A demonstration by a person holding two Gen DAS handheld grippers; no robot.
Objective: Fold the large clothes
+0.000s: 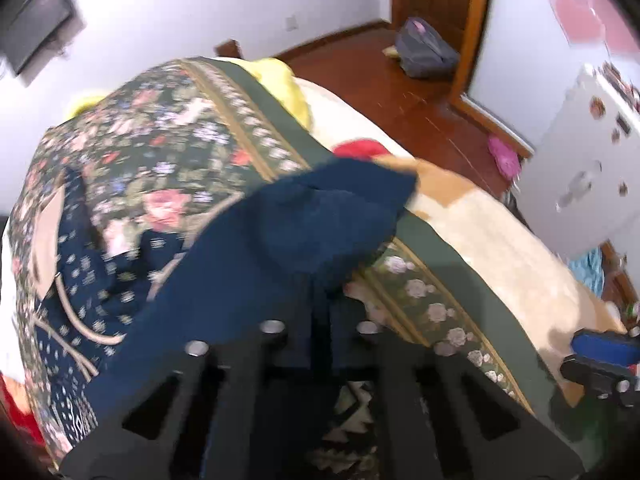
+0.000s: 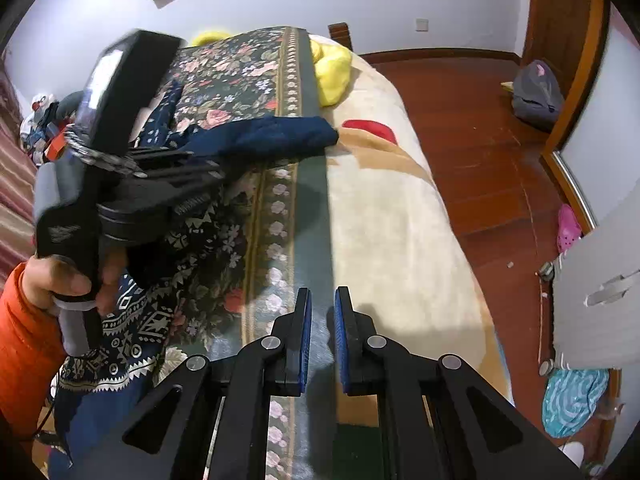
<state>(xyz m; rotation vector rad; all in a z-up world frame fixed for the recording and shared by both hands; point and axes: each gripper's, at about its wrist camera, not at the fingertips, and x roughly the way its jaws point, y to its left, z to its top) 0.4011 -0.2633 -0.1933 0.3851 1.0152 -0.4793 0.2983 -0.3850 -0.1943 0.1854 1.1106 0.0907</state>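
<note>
A large navy blue garment (image 1: 288, 236) with white patterned parts lies on a floral green cloth (image 1: 172, 128) on the bed. My left gripper (image 1: 320, 320) is shut on a fold of the navy garment and holds it lifted; the cloth drapes over the fingertips and hides them. In the right wrist view the left gripper (image 2: 208, 168) reaches over the garment (image 2: 272, 136), held by a hand in an orange sleeve. My right gripper (image 2: 323, 336) hangs empty above the floral cloth's green border (image 2: 312, 216), with a narrow gap between its blue pads (image 2: 307, 336).
The bed has a cream blanket (image 2: 392, 216) with a red patch (image 2: 372, 128). A yellow item (image 2: 334, 70) lies at the far end. Wooden floor (image 2: 480, 140) lies right, with a grey bag (image 2: 534, 94), a pink slipper (image 2: 568, 228) and a white cabinet (image 2: 600, 280).
</note>
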